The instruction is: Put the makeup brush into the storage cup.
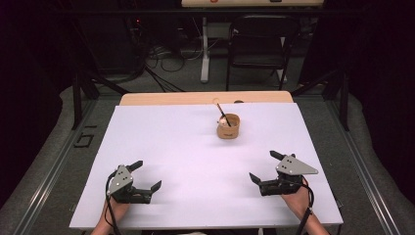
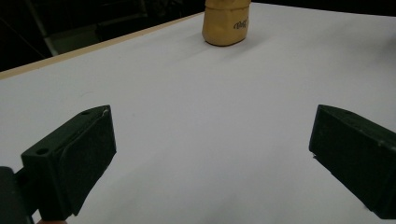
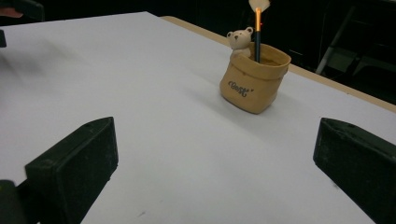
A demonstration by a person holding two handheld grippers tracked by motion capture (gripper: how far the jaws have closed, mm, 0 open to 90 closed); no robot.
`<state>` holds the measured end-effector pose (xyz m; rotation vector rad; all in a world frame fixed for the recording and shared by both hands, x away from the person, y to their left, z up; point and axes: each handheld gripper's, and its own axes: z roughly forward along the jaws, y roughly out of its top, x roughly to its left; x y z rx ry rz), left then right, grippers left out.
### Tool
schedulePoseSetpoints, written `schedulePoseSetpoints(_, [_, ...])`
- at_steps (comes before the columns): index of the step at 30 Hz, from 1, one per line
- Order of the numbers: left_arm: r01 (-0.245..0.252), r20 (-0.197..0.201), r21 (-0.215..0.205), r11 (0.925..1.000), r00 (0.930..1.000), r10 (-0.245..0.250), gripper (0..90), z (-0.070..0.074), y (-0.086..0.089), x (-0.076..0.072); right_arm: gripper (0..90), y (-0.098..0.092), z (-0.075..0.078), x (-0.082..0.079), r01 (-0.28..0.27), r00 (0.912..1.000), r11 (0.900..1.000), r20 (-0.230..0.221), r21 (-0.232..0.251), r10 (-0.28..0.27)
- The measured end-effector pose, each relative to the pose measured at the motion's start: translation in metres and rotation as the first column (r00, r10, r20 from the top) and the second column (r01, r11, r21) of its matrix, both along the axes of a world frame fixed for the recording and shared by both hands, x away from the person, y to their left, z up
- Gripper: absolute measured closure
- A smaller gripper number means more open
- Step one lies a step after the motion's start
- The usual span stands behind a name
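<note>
Fingers of both grippers spread wide, empty; pouch (image 1: pixel 228 126) with brush (image 1: pixel 223 114) well ahead, path unobstructed.

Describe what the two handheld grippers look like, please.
Both are black. The left gripper and right gripper each carry a grey three-cornered plate with small dark holes on top and a black cable trailing back along the forearm. Their fingers are blocky, matte black pads.

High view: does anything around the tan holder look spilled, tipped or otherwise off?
Nothing stands out. The tan holder stands upright on the white table, with the dark pen leaning inside it beside a small bear figure. Both grippers, left and right, are open and apart from it.
</note>
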<state>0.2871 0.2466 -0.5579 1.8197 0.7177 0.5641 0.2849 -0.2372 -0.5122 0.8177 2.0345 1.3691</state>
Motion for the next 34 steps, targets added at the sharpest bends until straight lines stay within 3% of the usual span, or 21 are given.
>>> schedulePoseSetpoints(14, [0.0,0.001,-0.001,1.0,1.0,0.0,0.4,0.0,0.0,0.0,0.0,-0.012,-0.024,-0.017,0.01,0.999,1.0,-0.043,-0.012,-0.011])
schedulePoseSetpoints(17, [0.003,0.001,-0.001,1.0,1.0,-0.003,0.4,0.0,-0.001,0.0,0.0,-0.009,-0.03,-0.019,-0.002,0.9985,0.999,-0.055,-0.044,-0.001])
schedulePoseSetpoints(22, [0.008,0.002,0.003,1.0,1.0,-0.008,0.4,0.0,-0.001,0.0,0.0,-0.008,-0.032,-0.017,-0.001,0.9974,0.999,-0.072,-0.042,-0.002])
schedulePoseSetpoints(34, [0.011,0.001,0.004,0.9999,0.9999,-0.011,0.4,0.0,-0.002,0.001,0.0,-0.009,-0.03,-0.017,-0.01,0.9979,0.999,-0.065,-0.042,0.007])
